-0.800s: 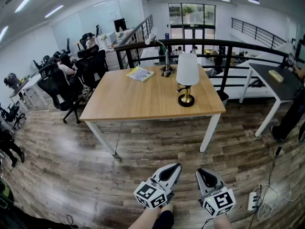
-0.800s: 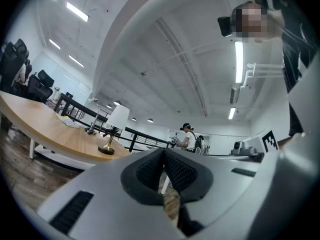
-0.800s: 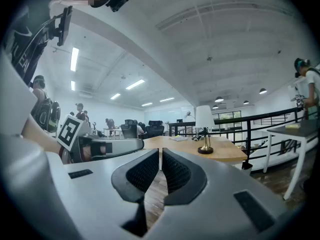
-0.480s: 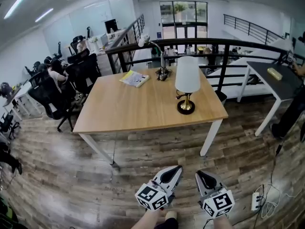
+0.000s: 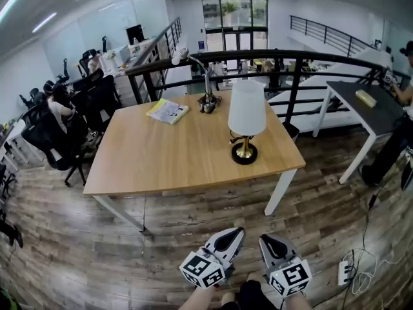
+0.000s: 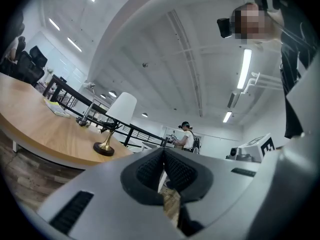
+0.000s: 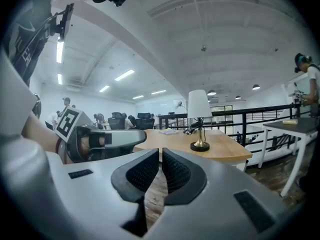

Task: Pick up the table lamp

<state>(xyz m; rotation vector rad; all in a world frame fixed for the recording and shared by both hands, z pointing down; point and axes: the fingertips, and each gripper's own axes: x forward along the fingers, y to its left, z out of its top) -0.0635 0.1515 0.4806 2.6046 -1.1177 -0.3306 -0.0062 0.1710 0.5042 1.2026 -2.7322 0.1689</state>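
The table lamp [image 5: 247, 108], with a white shade and a brass stem on a round black foot, stands upright on the wooden table [image 5: 161, 154] near its front right corner. Both grippers hang low over the plank floor, well short of the table's front edge. My left gripper [image 5: 237, 231] is shut and empty, and the right gripper [image 5: 264, 240] beside it is also shut and empty. The left gripper view has the lamp [image 6: 121, 109] far off to the left above the closed jaws. In the right gripper view the lamp [image 7: 199, 104] stands ahead, slightly right.
A yellow booklet [image 5: 167, 110] and a gooseneck desk lamp [image 5: 208, 99] sit at the table's far side. A black railing [image 5: 290, 63] runs behind. A dark table [image 5: 368, 105] stands right, office chairs [image 5: 58, 121] left. A power strip [image 5: 344, 271] lies on the floor.
The table and lamp have drifted left and slightly lower in the head view as the person steps closer. Both grippers stay shut, side by side.
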